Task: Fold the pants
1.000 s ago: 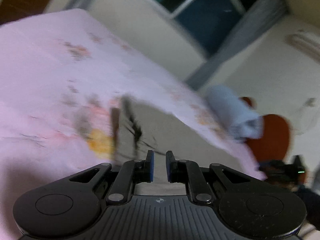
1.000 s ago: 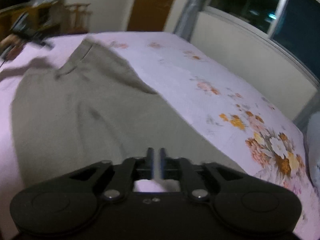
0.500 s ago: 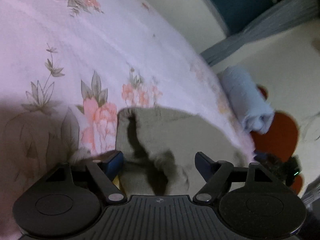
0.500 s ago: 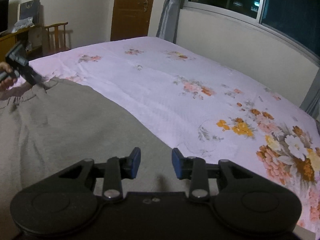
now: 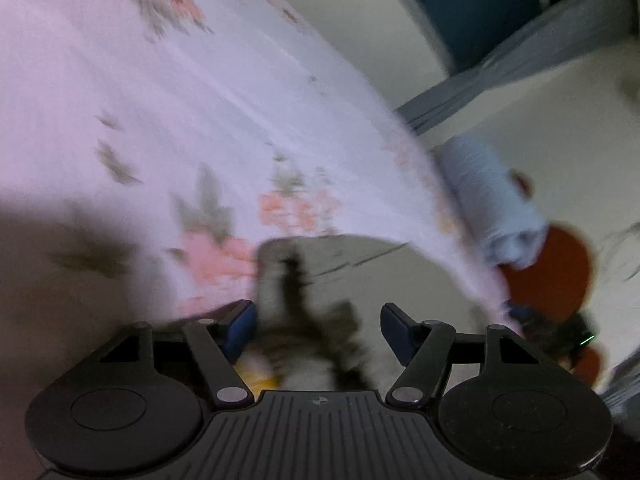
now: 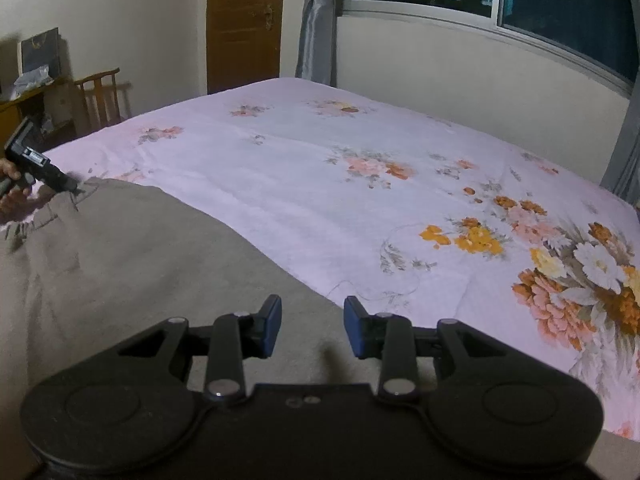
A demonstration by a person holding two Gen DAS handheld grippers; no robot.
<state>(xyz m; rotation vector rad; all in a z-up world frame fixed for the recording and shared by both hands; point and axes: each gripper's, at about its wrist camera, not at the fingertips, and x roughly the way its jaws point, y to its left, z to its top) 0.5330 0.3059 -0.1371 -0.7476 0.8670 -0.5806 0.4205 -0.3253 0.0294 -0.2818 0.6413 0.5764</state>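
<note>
So the grey-beige pants point(image 6: 120, 272) are spread flat on the bed point(image 6: 320, 184), over the pink floral sheet, along the near edge. The right tongs point(image 6: 312, 326) are parked low over one end of the fabric with the blue pads well apart, nothing pinched between them. The left tongs point(image 5: 318, 330) are spread wide too, hanging over the other end, where what looks like a hemmed or waistband edge point(image 5: 280, 256) can be made out, though that view is smeared with blur, so which end it is can't really be told. The cloth looks like soft, lightish sweat-type knit: it'll drape and sag wherever it's lifted, and a single layer will probably slide off the one under it. Best taken right at the thick stitched edges or corners, with all layers caught in one pinch, and both ends lifted evenly so no crooked crease gets dragged in. A rolled blue blanket point(image 5: 492, 204) is visible beyond the bed.
</note>
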